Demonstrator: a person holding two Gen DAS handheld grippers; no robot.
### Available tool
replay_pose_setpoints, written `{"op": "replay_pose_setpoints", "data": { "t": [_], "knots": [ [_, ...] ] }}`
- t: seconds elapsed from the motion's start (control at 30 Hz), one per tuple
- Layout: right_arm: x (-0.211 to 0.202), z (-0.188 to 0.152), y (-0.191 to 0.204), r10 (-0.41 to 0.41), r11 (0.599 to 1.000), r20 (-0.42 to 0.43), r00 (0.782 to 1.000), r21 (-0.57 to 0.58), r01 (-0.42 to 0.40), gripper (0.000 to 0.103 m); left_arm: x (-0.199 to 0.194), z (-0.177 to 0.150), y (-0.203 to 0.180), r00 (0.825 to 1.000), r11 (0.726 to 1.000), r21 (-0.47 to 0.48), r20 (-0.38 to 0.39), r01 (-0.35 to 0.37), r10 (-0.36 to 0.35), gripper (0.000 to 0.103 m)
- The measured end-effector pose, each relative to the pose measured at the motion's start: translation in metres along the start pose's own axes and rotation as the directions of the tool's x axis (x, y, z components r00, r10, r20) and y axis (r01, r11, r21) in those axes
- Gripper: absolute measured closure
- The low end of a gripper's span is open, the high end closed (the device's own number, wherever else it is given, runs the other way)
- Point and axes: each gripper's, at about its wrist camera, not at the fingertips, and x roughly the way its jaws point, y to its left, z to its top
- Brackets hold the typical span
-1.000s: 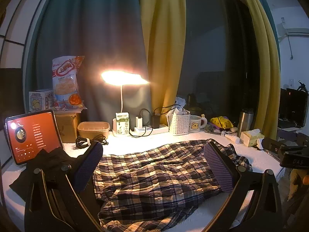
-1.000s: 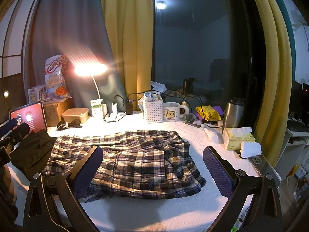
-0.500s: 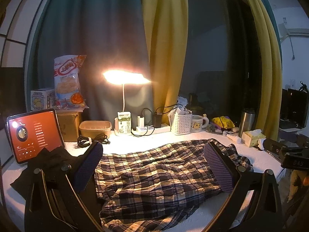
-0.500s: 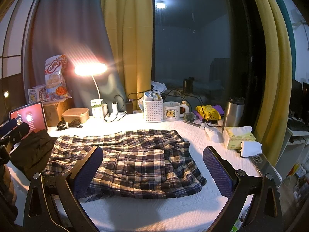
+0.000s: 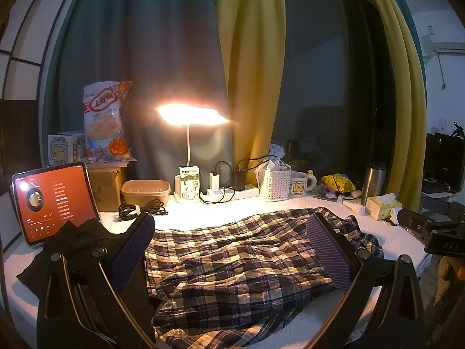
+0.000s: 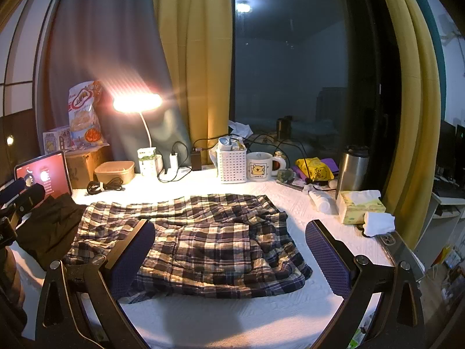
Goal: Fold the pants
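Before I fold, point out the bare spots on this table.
Bare white cover runs along the near edge in front of the plaid pants, and as a lit strip between pants and power strip. Crowded: the back row by the basket, and the right end around the tissue box.

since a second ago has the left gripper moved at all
Yes, slightly. In the left wrist view the lamp and the tablet have drifted a little to the right, so the open left gripper has eased left over the plaid pants.
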Motion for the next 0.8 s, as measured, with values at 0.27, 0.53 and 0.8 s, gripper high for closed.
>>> {"op": "replay_pose_setpoints", "data": {
  "t": [0.27, 0.53, 0.8],
  "knots": [
    [-0.0002, 0.0001, 0.0001, 0.002, 1.0, -0.001, 1.0, 0.0, -0.002, 0.0, 0.0002, -0.0004, -0.0004, 1.0, 1.0, 0.0, -0.002, 0.0, 0.0, 0.0],
    [-0.0002, 0.0008, -0.0004, 0.0, 1.0, -0.002, 1.0, 0.0, 0.0, 0.0, 0.0001, -0.0003, 0.0003, 1.0, 1.0, 0.0, -0.002, 0.0, 0.0, 0.0],
    [0.0, -0.001, 0.0012, 0.002, 1.0, -0.004, 1.0, -0.001, -0.002, 0.0, -0.0004, -0.0021, 0.0014, 1.0, 1.0, -0.001, 0.0, -0.003, 0.003, 0.0]
  ]
}}
